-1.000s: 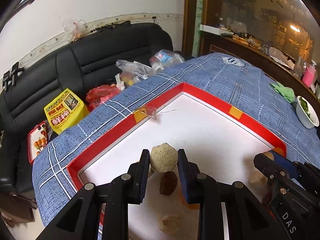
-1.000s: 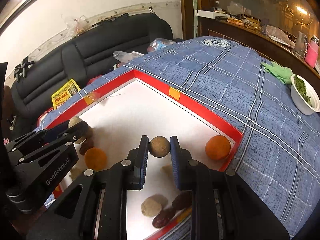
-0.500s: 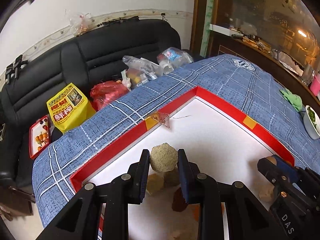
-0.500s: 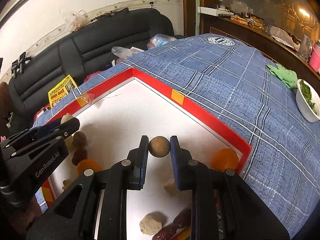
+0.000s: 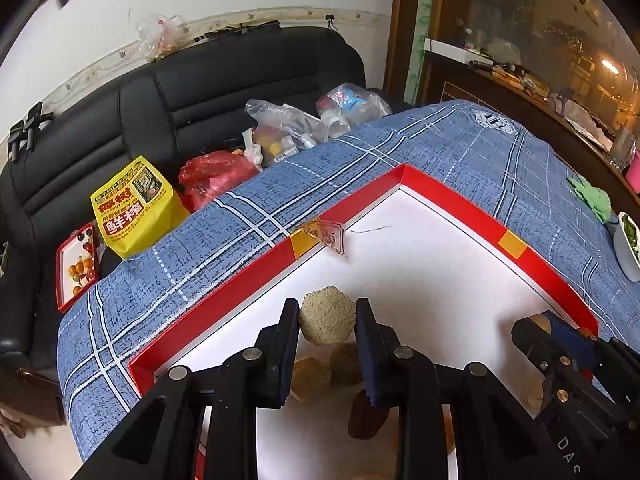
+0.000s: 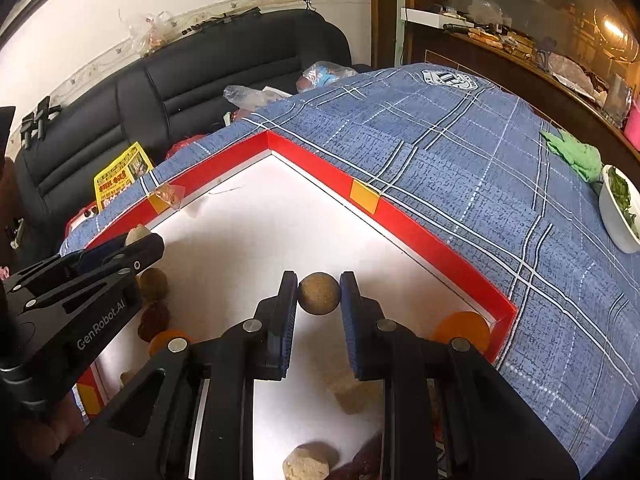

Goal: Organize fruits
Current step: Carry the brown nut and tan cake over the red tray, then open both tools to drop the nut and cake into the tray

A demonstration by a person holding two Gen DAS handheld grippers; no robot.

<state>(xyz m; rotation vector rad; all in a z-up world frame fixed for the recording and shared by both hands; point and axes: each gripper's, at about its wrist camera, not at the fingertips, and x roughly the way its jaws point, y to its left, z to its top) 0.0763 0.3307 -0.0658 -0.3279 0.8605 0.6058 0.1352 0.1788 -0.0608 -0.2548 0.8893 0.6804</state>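
We're mid-sort — left tongs (image 5: 327,322) clamped on a pale faceted fruit (image 5: 327,320), right tongs (image 6: 319,294) clamped on a brown round fruit (image 6: 319,293), both above the red-rimmed tray (image 6: 416,236). Oranges (image 6: 462,326) and others lie scattered — most left.

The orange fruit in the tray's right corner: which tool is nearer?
Right. The right tool hangs just beside the orange fruit; the left tool is across the tray.
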